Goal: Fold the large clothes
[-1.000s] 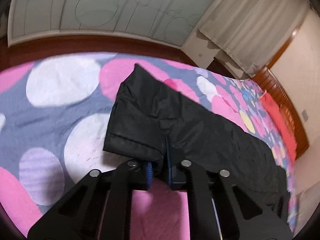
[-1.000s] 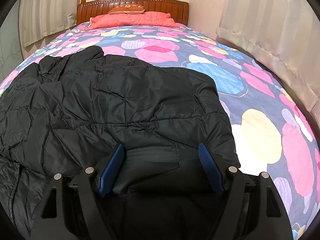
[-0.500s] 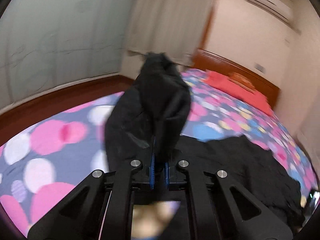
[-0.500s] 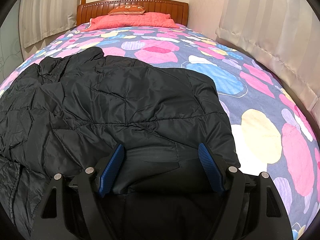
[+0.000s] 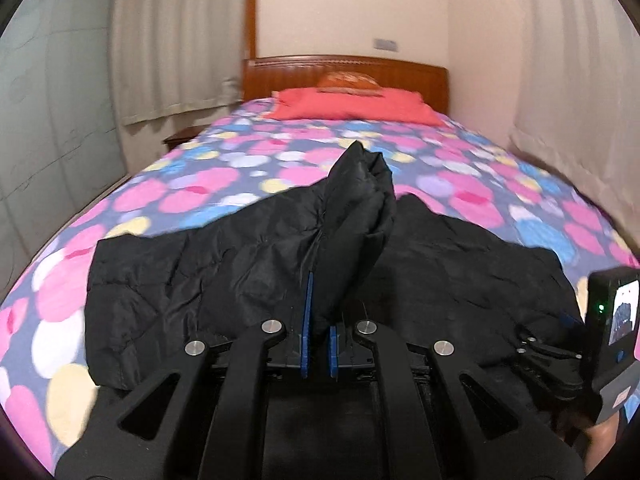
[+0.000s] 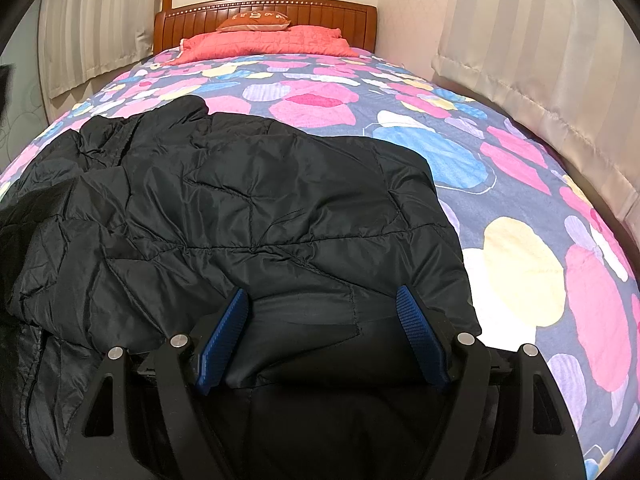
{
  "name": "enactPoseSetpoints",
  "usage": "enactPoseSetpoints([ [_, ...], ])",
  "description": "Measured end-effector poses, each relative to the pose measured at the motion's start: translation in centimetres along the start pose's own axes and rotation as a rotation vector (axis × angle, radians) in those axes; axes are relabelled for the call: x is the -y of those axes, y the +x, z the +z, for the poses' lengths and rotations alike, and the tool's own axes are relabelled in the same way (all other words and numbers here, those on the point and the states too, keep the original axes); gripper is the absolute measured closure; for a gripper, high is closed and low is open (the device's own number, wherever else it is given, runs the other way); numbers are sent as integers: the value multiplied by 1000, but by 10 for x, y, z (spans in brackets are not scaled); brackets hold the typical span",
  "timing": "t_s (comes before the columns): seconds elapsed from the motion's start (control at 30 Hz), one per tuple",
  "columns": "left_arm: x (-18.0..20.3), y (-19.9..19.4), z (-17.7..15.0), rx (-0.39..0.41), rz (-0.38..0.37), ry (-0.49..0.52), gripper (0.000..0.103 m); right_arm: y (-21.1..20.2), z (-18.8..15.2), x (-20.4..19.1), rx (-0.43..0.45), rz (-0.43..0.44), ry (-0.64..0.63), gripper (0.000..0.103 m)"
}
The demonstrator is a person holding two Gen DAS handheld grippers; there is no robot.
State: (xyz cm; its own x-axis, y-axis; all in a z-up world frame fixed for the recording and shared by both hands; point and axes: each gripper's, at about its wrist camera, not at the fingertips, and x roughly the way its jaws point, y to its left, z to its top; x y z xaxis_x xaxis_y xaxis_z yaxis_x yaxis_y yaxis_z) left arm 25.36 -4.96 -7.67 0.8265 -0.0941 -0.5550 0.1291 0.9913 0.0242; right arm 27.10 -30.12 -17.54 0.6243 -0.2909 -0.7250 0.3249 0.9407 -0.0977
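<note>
Black jacket (image 5: 248, 272) sleeve, apparently, pinched in left tool (image 5: 318, 344).

Warm dim indoor light, fisheye-bent dark corners, soft blur in left view.

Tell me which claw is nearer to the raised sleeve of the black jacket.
Left. The left claw is shut on the raised sleeve, holding it above the jacket. The right claw stands open over the jacket's near edge, away from that sleeve.
</note>
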Motion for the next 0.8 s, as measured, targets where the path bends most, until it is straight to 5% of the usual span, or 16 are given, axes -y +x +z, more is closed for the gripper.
enactPoseSetpoints([
  [0.17, 45, 29, -11, -86, -36, 71, 95, 0, 0, 0, 1, 0, 0, 27],
  [0.33, 59, 25, -21, -92, -44, 93, 56, 0, 1, 1, 0, -1, 0, 27],
  [0.4, 57, 17, -20, -80, -47, 85, 54, 0, 1, 1, 0, 0, 1, 27],
  [0.63, 13, -24, -17, -48, -35, 21, 49, -13, 9, -6, -12, -10, -4, 28],
  [0.8, -26, -41, -19, -37, -29, -17, 38, -56, 26, -34, 56, 104, 26, 28],
])
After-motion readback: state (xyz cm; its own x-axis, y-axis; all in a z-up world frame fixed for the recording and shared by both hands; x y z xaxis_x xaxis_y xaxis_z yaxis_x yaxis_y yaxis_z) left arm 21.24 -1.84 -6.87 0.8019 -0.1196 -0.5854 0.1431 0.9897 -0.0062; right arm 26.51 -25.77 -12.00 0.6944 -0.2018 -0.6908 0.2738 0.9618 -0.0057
